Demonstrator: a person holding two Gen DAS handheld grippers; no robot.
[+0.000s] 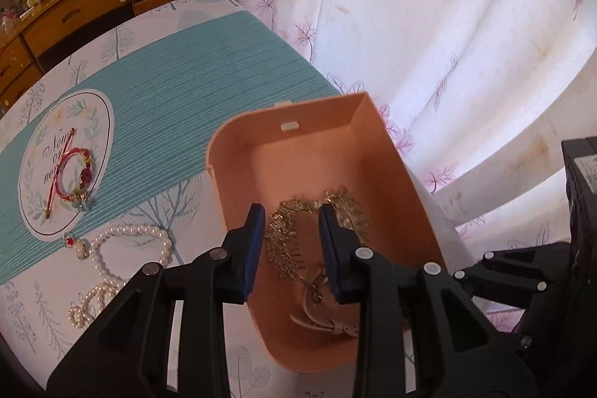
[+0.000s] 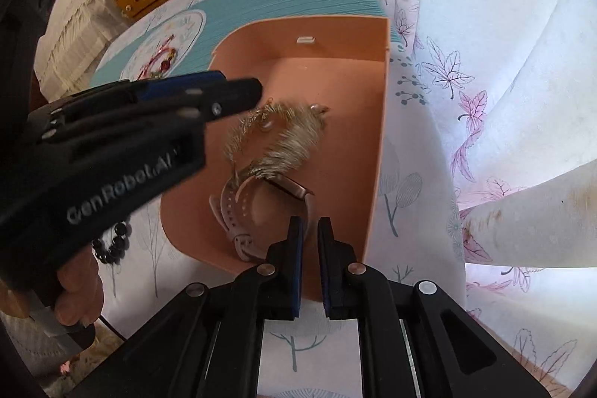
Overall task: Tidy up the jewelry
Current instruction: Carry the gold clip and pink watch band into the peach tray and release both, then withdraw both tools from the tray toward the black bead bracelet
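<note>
Meanwhile, over the pink box: left gripper [image 1: 289, 245] hangs spread and empty above the gold necklace [image 1: 313, 230] lying inside.

Right gripper [image 2: 309, 263], fingers narrowly apart and holding nothing, waits at the box [image 1: 238, 152] near edge, just beside a watch [image 2: 261, 207]. Loose pieces lie to the left on the table [image 1: 168, 107]: pearl necklace [image 1: 123, 256] near its front edge, red bracelet [image 1: 74, 178] farther back. The left arm looks nearer, with open cloth between; the curtain [image 1: 447, 25] closes the right side.
</note>
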